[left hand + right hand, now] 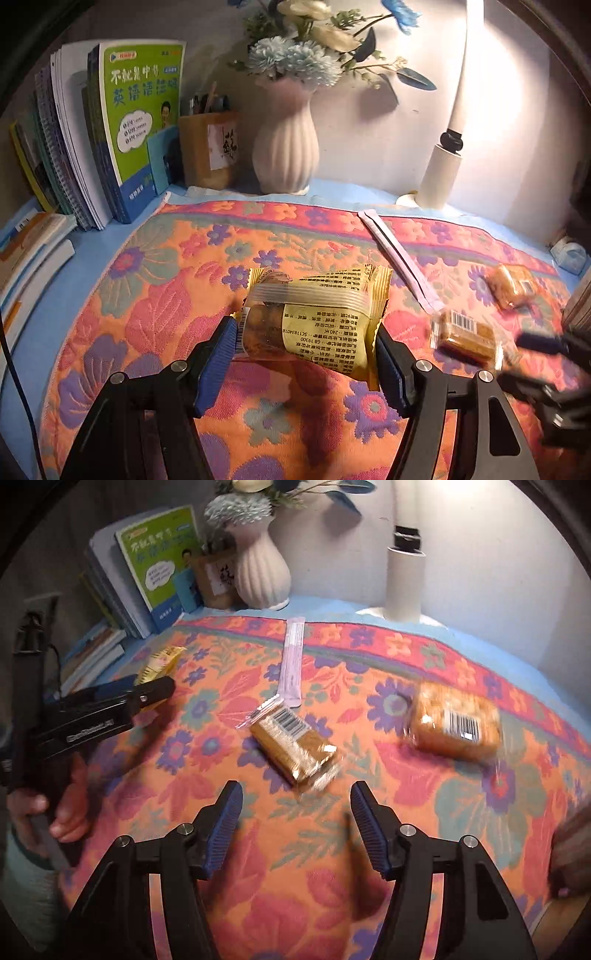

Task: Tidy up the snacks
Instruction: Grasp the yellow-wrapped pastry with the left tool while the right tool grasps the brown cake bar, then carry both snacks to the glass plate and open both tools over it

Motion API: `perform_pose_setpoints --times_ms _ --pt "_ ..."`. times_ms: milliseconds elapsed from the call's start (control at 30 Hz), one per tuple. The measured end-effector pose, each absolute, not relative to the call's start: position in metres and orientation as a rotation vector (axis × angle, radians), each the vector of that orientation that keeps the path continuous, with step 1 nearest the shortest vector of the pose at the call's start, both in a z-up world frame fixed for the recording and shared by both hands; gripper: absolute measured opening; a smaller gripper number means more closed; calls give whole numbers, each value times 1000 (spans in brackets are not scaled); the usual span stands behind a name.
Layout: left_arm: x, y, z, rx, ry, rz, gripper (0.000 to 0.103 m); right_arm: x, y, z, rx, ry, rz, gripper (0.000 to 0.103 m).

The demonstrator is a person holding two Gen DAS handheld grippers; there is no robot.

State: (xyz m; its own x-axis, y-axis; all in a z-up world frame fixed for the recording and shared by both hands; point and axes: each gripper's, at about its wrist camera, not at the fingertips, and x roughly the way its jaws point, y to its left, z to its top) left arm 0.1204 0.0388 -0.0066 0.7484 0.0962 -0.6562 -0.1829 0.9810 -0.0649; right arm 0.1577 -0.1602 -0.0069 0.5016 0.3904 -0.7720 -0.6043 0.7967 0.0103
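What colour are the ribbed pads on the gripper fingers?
Blue, on black fingers; the ribbed pads show best in the right wrist view, where nothing sits between them.

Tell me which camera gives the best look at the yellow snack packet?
The left wrist view: the yellow snack packet fills the middle, clamped in the left claw, its print readable. The right wrist view shows only a yellow corner poking out behind that claw at the left edge.

The left hand-held gripper clamps a packet; the right hand-held gripper stands open, empty.
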Motion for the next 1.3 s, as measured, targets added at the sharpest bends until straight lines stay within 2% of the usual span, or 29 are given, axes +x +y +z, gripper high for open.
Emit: perform_pose_setpoints --times_ms 67,200,333,400,467,500,567,633,1000,1300 --pt "118 32 -8 -100 698 163 68 172 -151 -16 -304 846 617 63" --pt "119 28 -9 -90 687 133 68 190 -142 -19 -275 886 681 76" --pt "119 31 -9 -106 687 125 68 189 -128 -23 -329 880 686 78" --pt "118 33 -9 -117 684 119 68 182 -124 -23 -361 859 688 72" --pt "119 33 -9 -121 686 118 68 175 -124 -21 -367 839 701 55" --pt "119 32 -9 -121 686 116 68 171 -125 -20 -369 832 706 43" --pt "118 32 -8 -120 679 112 68 165 -127 -20 -369 823 685 41" --pt "117 31 -8 -120 673 107 68 157 -133 -19 -342 832 678 33" --pt "102 1 -2 -44 661 79 68 90 -216 -9 -150 867 577 33" --pt "57 -94 10 -64 688 -159 68 34 -292 -4 -101 833 476 33"
